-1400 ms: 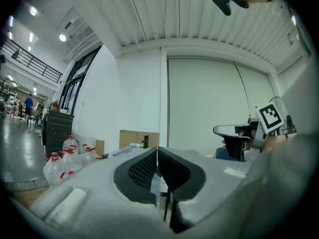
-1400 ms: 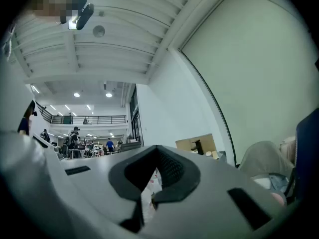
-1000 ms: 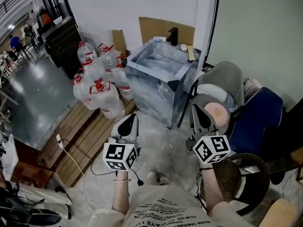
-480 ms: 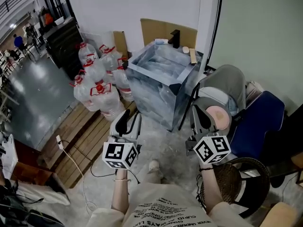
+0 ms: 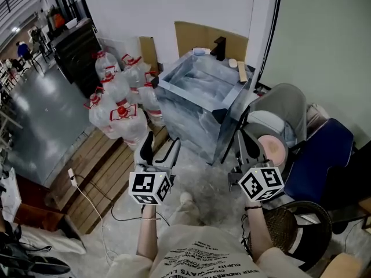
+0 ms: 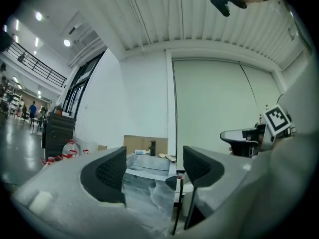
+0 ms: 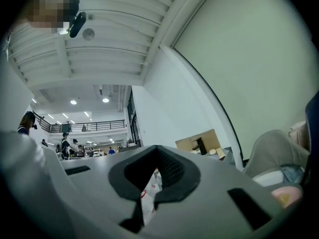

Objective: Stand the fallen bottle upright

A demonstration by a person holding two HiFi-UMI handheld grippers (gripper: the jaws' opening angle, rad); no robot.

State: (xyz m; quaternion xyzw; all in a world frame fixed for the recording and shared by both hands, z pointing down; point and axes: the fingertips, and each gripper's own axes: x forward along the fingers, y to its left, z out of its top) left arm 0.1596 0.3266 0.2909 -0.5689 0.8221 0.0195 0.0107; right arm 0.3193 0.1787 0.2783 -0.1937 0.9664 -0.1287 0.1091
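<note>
Several clear water jugs (image 5: 119,100) with red caps and handles stand clustered on the floor at the left, by the wall; some lean, and I cannot tell which one lies fallen. My left gripper (image 5: 160,147) is held level in front of me, short of the jugs. Its jaws are opening and nothing is between them. In the left gripper view the left gripper (image 6: 153,173) frames the foil-wrapped tank (image 6: 149,176). My right gripper (image 5: 244,143) is shut and empty, near the grey chair. Through the notch of the right gripper (image 7: 156,158) a jug (image 7: 149,195) shows.
A foil-wrapped tank (image 5: 197,94) with a black tap stands straight ahead. Wooden boards (image 5: 101,172) with a white cable (image 5: 87,196) lie at the left. A grey chair (image 5: 281,106), a blue seat (image 5: 319,149) and a wicker stool (image 5: 293,225) crowd the right.
The left gripper's jaws went from shut to wide apart. Both grippers moved forward a little toward the tank and jugs.
</note>
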